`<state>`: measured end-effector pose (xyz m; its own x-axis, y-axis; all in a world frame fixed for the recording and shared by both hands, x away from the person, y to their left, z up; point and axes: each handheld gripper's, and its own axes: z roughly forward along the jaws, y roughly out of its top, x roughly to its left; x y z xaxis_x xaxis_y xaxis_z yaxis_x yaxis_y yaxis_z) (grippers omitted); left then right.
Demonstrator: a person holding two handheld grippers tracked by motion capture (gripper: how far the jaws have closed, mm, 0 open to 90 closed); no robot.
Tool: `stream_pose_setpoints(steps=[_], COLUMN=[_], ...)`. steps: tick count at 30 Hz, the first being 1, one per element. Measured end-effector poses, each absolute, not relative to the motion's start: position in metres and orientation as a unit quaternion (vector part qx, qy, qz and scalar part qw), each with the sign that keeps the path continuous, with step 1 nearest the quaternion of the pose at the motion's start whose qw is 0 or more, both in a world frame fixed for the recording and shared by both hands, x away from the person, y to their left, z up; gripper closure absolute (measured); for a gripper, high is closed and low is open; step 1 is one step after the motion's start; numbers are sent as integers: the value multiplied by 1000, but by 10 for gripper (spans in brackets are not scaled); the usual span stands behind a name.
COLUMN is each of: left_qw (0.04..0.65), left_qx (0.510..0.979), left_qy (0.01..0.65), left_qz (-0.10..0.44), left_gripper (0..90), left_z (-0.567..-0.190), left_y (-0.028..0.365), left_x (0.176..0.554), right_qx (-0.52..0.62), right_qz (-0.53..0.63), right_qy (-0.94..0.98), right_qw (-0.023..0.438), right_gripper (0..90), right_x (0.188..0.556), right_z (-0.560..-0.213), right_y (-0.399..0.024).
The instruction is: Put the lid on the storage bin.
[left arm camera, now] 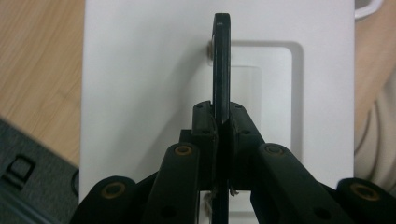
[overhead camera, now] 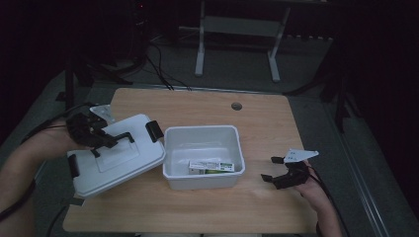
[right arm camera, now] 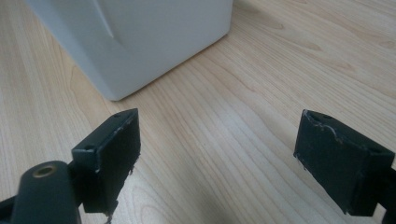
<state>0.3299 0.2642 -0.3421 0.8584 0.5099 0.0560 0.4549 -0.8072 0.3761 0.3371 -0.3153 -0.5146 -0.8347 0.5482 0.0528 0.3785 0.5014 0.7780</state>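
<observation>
The left tongs (overhead camera: pixel 101 139) clamp the lid's (overhead camera: pixel 116 160) handle (left arm camera: pixel 221 65), lid already off the box (overhead camera: pixel 202 155), not yet set down; the right tongs (overhead camera: pixel 277 170) wait apart.

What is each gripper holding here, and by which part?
Left gripper clamps the white lid by its black handle. Right gripper is open, holding nothing.

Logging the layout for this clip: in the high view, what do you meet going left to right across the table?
Left gripper, shut on the black handle of the white lid → white bin with a small green-and-white box lying inside → right gripper, jaws open over the bare table.
</observation>
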Motion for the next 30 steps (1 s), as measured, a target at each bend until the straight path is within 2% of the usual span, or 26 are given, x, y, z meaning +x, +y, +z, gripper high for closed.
stream_pose_setpoints(steps=[14,30], left_qw=[198,194], left_qx=[960,973], left_qy=[186,117], left_qz=[64,53], left_gripper=[835,835], left_z=[-340,-339], left_y=[205,118], left_x=[349,373], right_qx=[275,283], right_qz=[420,424], right_qy=[859,854], right_qw=[101,104], right_gripper=[142,142], right_x=[332,327], right_z=[-519,-518], right_y=[-323,-334])
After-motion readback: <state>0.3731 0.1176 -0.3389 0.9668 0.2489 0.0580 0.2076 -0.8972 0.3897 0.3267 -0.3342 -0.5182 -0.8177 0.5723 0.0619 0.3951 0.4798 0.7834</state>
